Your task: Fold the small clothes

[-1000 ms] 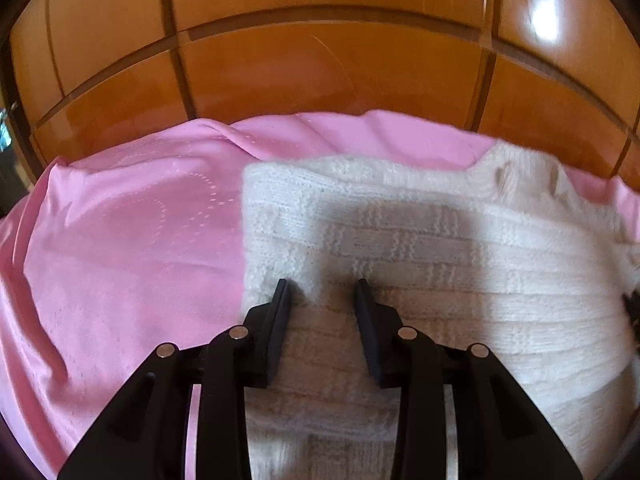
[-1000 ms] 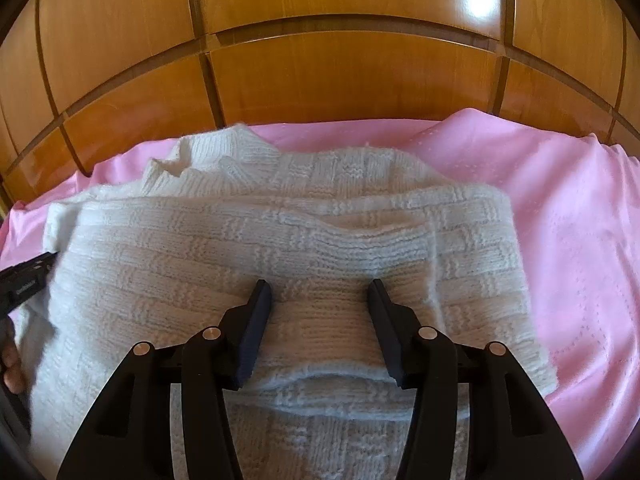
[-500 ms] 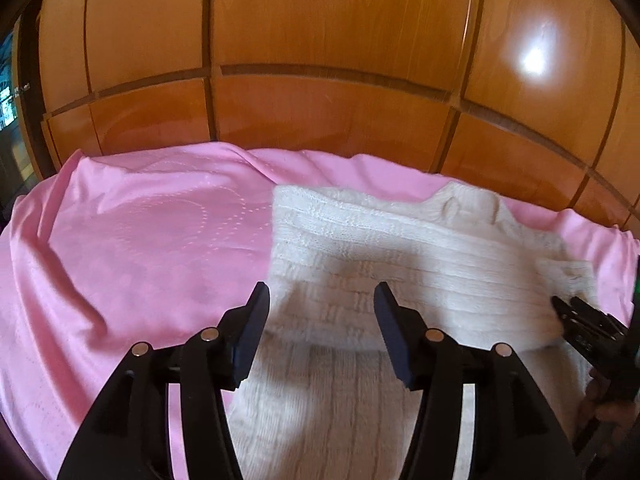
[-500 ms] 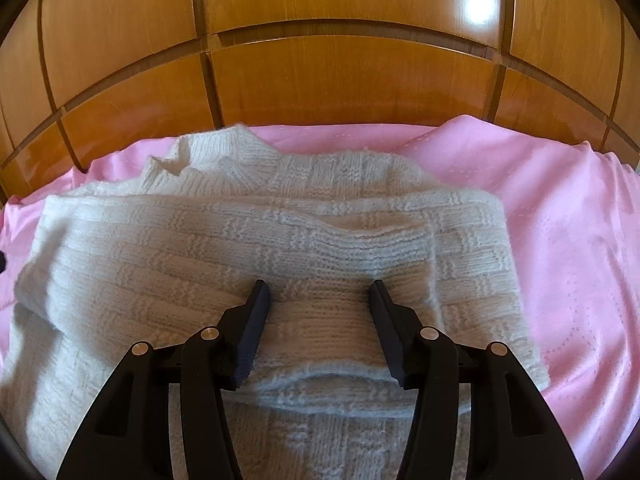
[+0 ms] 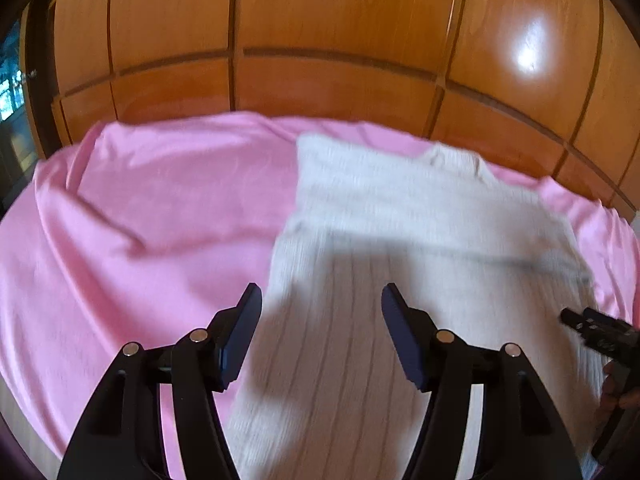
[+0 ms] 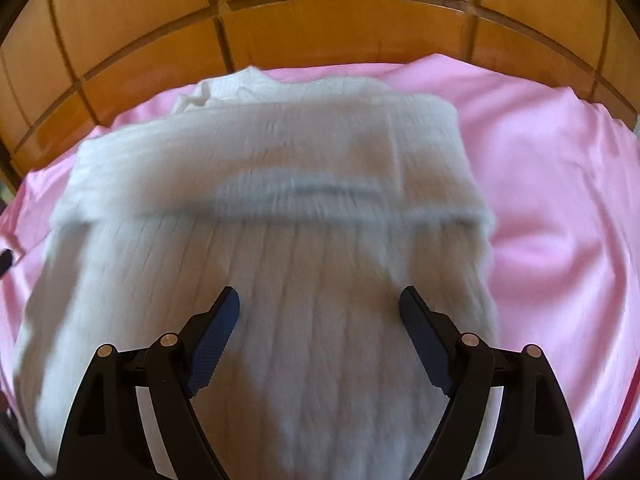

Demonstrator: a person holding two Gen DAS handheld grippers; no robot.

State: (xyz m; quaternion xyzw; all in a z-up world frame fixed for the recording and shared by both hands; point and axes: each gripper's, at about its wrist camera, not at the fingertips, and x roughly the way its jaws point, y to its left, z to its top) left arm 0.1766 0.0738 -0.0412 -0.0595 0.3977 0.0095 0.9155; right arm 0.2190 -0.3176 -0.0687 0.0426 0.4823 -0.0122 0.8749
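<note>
Across the pink sheet (image 5: 152,208) that is covering the work surface, backed by a wooden panelled wall (image 5: 320,40), the white knit garment (image 6: 280,240) is lying flat, and I am inspecting it from both wrist views. Its far portion is sitting doubled over the ribbed near portion, making a band with a straight edge across the width, so I am judging one crosswise fold as done. What looks like a collar is bunching at the far end, blurred. The near ribbed length is lying single, so at least one more fold is outstanding, in my judgement.

I am holding my right gripper (image 6: 320,312) above the ribbed part with its jaws spread wide and just widened further, nothing between them. I am holding my left gripper (image 5: 320,312) over the garment's left edge, jaws likewise parted and just opened wider, gripping nothing.
</note>
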